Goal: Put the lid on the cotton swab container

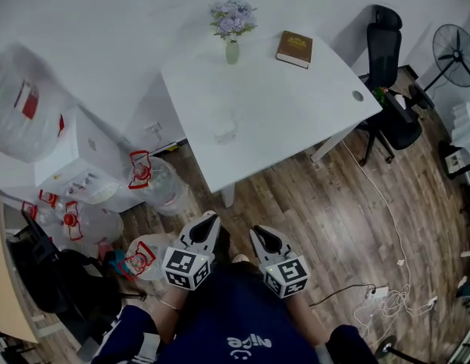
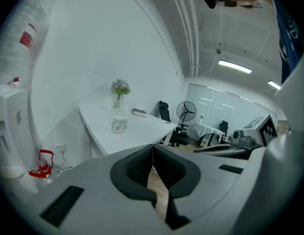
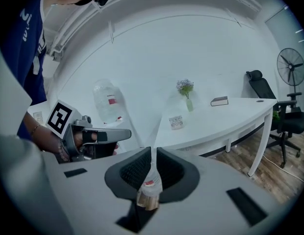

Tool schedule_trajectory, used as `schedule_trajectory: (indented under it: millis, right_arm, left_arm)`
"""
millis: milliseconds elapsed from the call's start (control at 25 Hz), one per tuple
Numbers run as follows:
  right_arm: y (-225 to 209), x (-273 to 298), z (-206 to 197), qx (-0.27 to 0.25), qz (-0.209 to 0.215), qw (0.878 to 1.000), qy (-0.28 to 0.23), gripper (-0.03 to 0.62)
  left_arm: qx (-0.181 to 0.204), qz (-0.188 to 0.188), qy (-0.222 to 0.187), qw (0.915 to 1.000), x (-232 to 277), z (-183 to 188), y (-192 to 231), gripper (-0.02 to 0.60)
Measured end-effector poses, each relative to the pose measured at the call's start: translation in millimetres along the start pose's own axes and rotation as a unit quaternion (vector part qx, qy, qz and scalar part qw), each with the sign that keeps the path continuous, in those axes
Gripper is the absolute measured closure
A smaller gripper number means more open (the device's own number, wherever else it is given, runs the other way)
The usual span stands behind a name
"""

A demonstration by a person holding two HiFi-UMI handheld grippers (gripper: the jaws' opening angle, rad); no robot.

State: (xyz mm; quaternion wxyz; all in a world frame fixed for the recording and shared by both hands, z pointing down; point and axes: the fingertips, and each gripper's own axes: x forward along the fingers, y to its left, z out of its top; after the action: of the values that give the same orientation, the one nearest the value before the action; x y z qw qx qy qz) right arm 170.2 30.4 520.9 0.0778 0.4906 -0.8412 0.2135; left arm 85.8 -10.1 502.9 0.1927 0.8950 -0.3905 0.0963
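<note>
The cotton swab container [image 1: 224, 130] is a small clear tub with a printed label, standing near the middle of the white table [image 1: 311, 105]. It also shows in the left gripper view [image 2: 119, 125] and the right gripper view [image 3: 176, 122]. I cannot make out a separate lid. Both grippers hang low by the person's body, well short of the table. My left gripper [image 1: 210, 216] [image 2: 152, 146] is shut with nothing between its pads. My right gripper [image 1: 258, 230] [image 3: 152, 150] is shut too and holds nothing.
A vase of flowers [image 1: 232, 23] and a brown book [image 1: 294, 48] stand at the table's far side. Water bottles [image 1: 155, 180] and a white dispenser [image 1: 72, 161] crowd the left. An office chair [image 1: 386, 89], a fan [image 1: 455, 51] and floor cables [image 1: 386, 298] are at the right.
</note>
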Motion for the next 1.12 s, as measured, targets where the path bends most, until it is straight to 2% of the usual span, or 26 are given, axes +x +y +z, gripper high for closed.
schedule_trajectory:
  millis: [160,560,840,1000,1120]
  right_arm:
    - [-24.3,26.2,9.9,0.001,-0.017,1.000,0.005,0.536]
    - [-68.5,128.0,90.1,-0.002,-0.036,0.999,-0.025,0.536]
    - [-86.5,175.6,113.1,0.017,-0.060,0.998,-0.030,0.536]
    - [-96.3,193.9,127.7,0.018,-0.080,0.996,-0.045,0.536]
    - [-99.1,202.2,129.6,0.026,-0.093,0.994,-0.056,0.536]
  left_arm:
    - [-0.001,-0.005,-0.001,1.0000,30.6,13.8,27.9,0.561]
    - [0.016,-0.034,-0.005,0.9993,109.7,73.3,109.3,0.561]
    - [0.031,-0.059,0.016,0.9976,139.0,90.7,148.2,0.561]
    - [0.039,-0.052,0.056,0.9963,152.6,86.1,171.4,0.560]
    - [0.040,-0.067,0.070,0.9944,161.1,81.3,182.4,0.560]
